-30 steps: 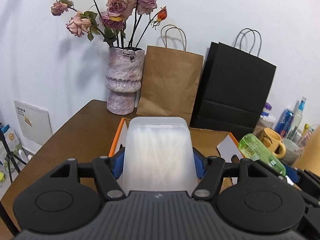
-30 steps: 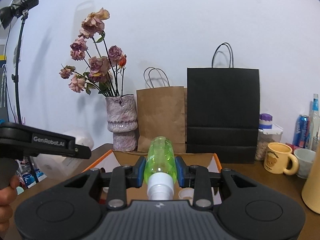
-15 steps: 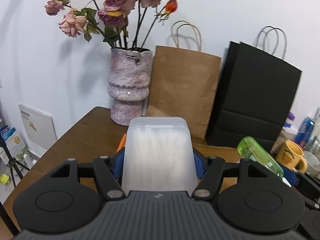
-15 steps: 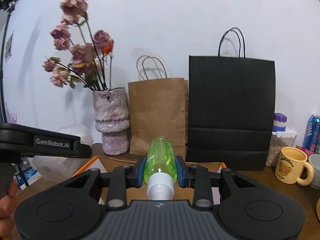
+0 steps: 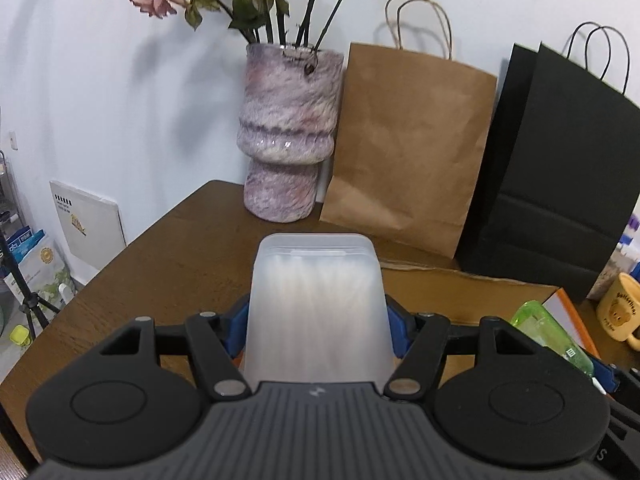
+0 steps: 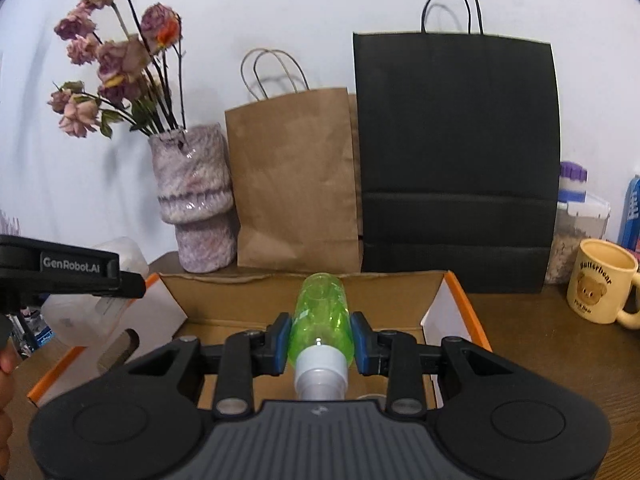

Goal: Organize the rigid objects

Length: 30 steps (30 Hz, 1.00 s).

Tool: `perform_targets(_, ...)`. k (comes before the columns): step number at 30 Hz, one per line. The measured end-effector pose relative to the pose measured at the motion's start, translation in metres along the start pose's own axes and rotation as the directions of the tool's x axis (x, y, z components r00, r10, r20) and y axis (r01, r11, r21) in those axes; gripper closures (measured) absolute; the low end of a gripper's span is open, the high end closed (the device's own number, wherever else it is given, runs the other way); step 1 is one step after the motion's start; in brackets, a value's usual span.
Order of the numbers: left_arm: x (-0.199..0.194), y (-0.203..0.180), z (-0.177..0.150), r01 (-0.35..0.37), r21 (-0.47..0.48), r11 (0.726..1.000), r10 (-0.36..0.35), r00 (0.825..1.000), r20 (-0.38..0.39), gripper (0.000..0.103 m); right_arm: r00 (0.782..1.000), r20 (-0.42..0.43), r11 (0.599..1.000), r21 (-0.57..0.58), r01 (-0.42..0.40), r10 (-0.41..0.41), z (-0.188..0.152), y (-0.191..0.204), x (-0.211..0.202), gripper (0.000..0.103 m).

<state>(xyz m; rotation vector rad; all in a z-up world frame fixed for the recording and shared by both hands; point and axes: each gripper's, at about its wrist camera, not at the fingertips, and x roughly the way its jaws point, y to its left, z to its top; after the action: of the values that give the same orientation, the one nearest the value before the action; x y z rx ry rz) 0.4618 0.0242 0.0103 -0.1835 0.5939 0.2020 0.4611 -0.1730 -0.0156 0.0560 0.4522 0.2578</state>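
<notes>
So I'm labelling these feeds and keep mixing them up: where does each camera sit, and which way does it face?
Left wrist: on the left gripper, facing forward over its frosted plastic box toward the vase; only gripper fingers show.
Right wrist: on the right gripper, facing over its green bottle and the cardboard box; a hand shows at the left edge.
Shared: vase, brown paper bag, black paper bag, bear mug.

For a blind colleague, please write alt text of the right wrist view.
The right gripper holds a green bottle above an open cardboard box. Behind stand a vase, a brown bag and a black bag.
</notes>
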Motion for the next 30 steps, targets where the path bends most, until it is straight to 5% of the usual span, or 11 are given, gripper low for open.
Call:
perform_targets(11, 0.004, -0.01, -0.008, 0.015, 0.057, 0.998, -0.012, 0.999, -0.042, 0.036, 0.999, -0.035, 1.0, -0.025, -0.013, 0.012, -0.005, 0.004, 0.005, 0.072)
perform_targets(13, 0.002, -0.011, -0.008, 0.009, 0.063, 0.998, -0.007, 0.999, -0.036, 0.028, 0.999, -0.044, 0.999, -0.031, -0.014, 0.012, -0.005, 0.004, 0.006, 0.072)
perform_targets(15, -0.001, -0.011, -0.006, -0.002, 0.066, 0.998, 0.003, 1.0, -0.015, 0.014, 0.999, -0.046, 0.999, -0.034, -0.005, 0.003, -0.005, 0.005, 0.006, 0.063)
perform_targets(17, -0.005, -0.012, -0.005, -0.006, 0.08, 0.997, 0.005, 1.0, 0.003, 0.007, 0.999, -0.043, 0.999, -0.042, 0.015, -0.017, -0.005, 0.005, 0.006, 0.029)
perform_targets(18, -0.006, -0.013, -0.004, -0.003, 0.084, 0.996, 0.003, 1.0, 0.009, 0.0, 0.999, -0.038, 0.998, -0.046, 0.03, -0.032, -0.005, 0.006, 0.006, 0.023)
perform_targets(22, -0.011, -0.016, -0.003, 0.001, 0.099, 0.995, -0.003, 1.0, 0.021, 0.0, 0.997, -0.043, 0.997, -0.054, 0.06, -0.062, -0.005, 0.005, 0.007, 0.0)
perform_targets(30, -0.011, -0.019, -0.003, -0.007, 0.105, 0.994, 0.005, 1.0, 0.021, 0.0, 0.996, -0.052, 0.996, -0.061, 0.064, -0.068, -0.004, 0.006, 0.007, 0.0)
